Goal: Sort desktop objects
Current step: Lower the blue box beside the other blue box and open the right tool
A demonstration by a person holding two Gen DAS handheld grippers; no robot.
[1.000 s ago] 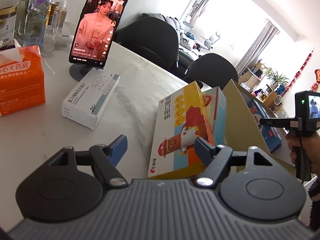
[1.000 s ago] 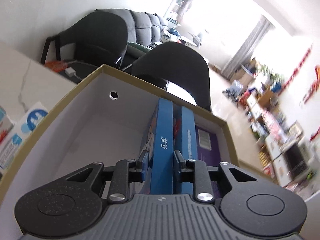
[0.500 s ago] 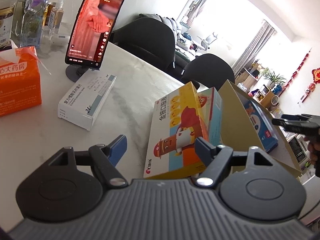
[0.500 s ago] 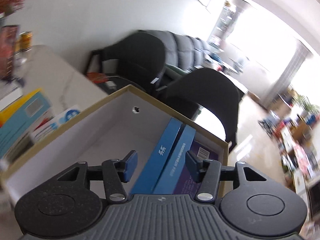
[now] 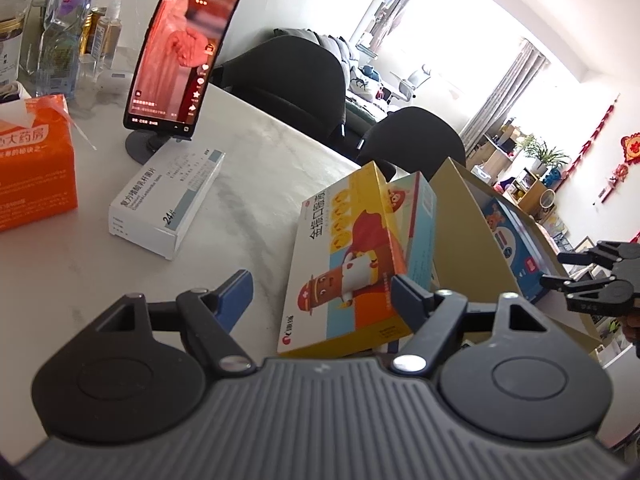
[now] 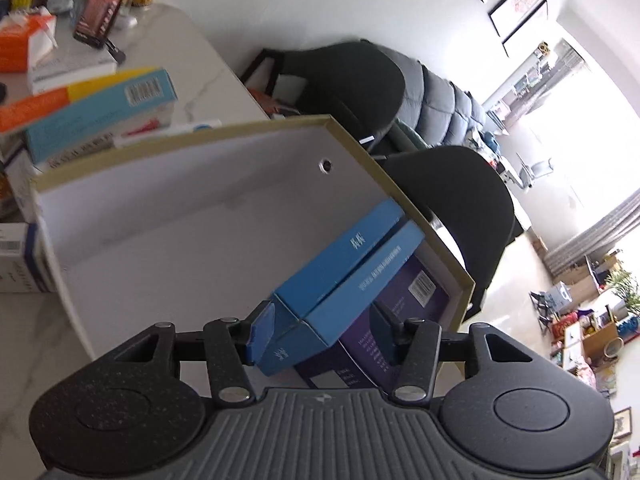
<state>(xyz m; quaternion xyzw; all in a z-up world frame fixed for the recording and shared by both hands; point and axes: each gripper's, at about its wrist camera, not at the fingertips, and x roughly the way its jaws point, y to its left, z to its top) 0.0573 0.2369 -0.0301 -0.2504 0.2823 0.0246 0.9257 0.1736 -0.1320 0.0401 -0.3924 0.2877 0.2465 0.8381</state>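
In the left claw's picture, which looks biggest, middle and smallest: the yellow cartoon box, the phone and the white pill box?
1. Yellow cartoon box looks biggest, though it sits nearest the camera, which helps.
2 and 3. The phone and the white pill box look about alike, so I won't rank them.

Home setting: living/dining room. Marble-look table (image 5: 260, 168) with black dining chairs (image 5: 296, 80) pulled up to it, grey sofa (image 6: 436, 96) behind them. Framed pictures (image 6: 516, 4) on a white wall, curtains (image 5: 508, 92) at a bright window, red hanging decorations (image 5: 636, 148), potted plant (image 5: 548, 156) on low shelving. Table clutter fits a household: phone on a stand (image 5: 180, 56) playing video, orange tissue pack (image 5: 32, 160), medicine boxes (image 5: 168, 200), bottles (image 5: 64, 20).
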